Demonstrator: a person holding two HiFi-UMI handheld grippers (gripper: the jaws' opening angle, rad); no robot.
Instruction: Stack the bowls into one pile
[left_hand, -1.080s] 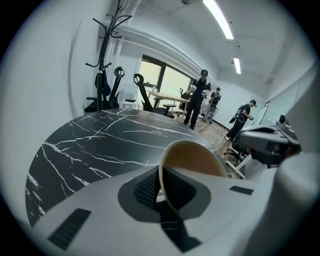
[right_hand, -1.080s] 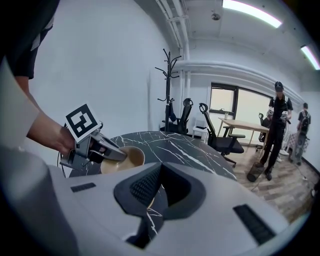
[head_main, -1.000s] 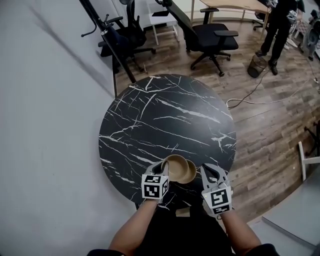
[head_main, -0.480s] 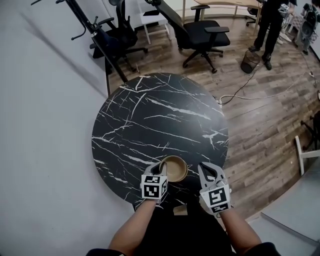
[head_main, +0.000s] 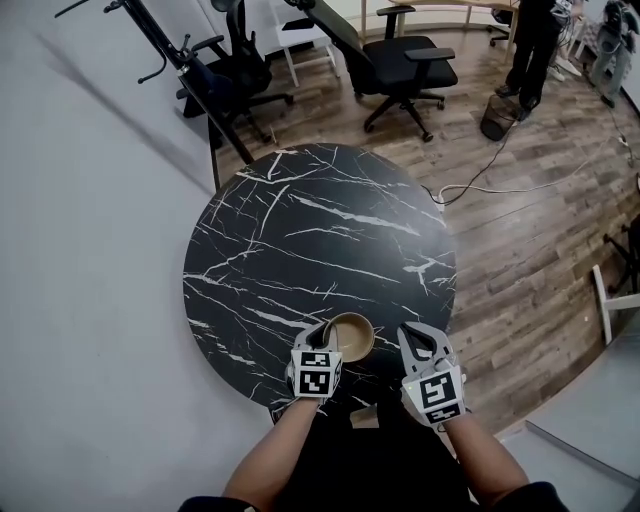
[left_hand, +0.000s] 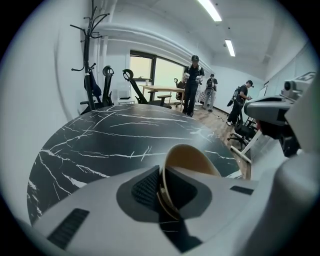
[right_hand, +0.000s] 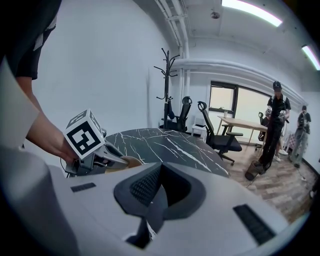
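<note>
At the surface's near edge, the left hand-held gripper (head_main: 322, 334) pinched the rim of the nested bowls (head_main: 353, 336), jaws just easing apart. The right hand-held gripper (head_main: 419, 340) hovered just beside, pressed together, empty, over the surface (head_main: 300, 230).

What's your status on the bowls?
Left gripper pinching bowl stack rim. Right gripper shut, empty. Bowls nested in one pile on table. Nothing in the way.

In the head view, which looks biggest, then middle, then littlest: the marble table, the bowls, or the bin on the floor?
1. The marble table, by far the largest.
2 and 3. The bowls and the bin look about alike. The bin sits farther from the camera, so ranking them is unsure.
</note>
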